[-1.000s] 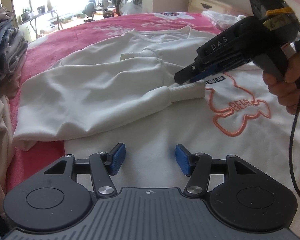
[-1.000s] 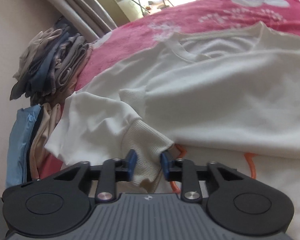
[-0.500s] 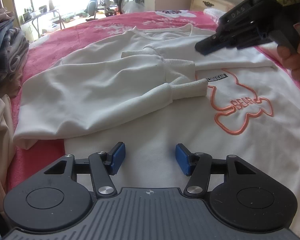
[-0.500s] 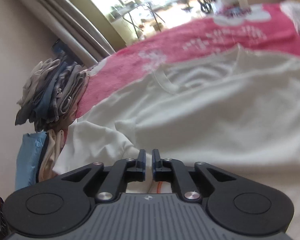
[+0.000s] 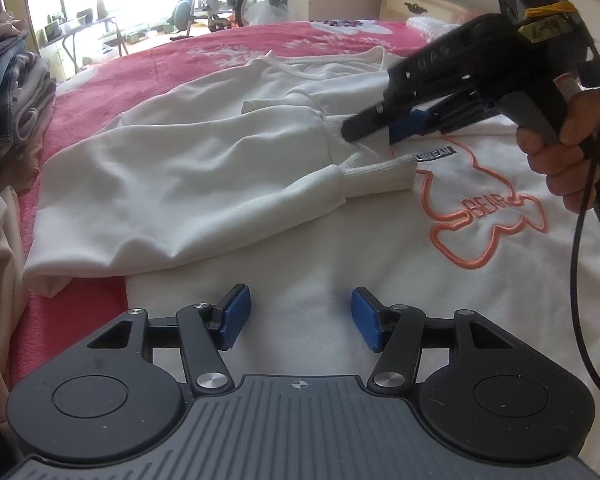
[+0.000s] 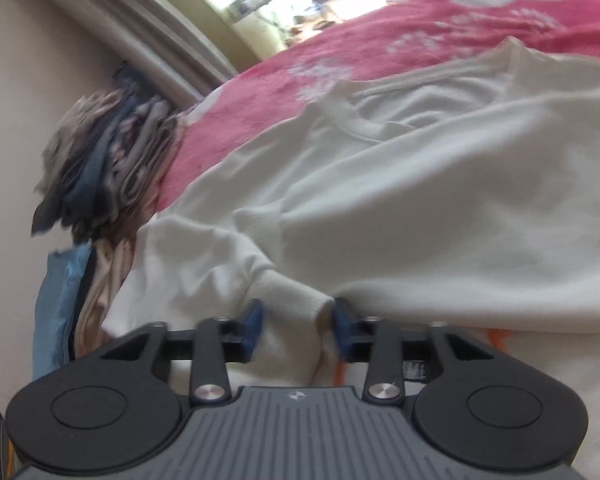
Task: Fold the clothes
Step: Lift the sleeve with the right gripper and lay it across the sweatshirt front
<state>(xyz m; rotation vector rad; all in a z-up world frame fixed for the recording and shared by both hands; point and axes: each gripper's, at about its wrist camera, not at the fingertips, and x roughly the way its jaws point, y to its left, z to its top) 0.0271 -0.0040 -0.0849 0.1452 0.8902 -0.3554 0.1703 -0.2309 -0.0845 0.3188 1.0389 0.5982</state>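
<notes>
One white sweatshirt (image 5: 339, 264) of soft, matte knit lies spread flat on a pink patterned bedspread (image 5: 148, 76), its neckline toward the far side of the bed and its body's long axis running from there toward the cameras. At the left edge stand two stacks of folded clothes (image 5: 4, 92), grey and blue above, beige below. One sleeve (image 5: 188, 184) is folded across the chest, its long axis running left to right and its ribbed cuff (image 5: 379, 176) pointing right, ending just beside an orange outlined bear motif (image 5: 495, 216) lettered "BEAR". Two grippers appear. The left gripper (image 5: 300, 316), black with blue ridged pads, hovers over the lower body of the sweatshirt, jaws moderately wide with nothing between them. The right gripper (image 6: 296, 326), held in a person's hand (image 5: 567, 152), angles down at the cuff; its jaws are closing with the cuff between the blue pads, though motion blur leaves actual contact unclear.
</notes>
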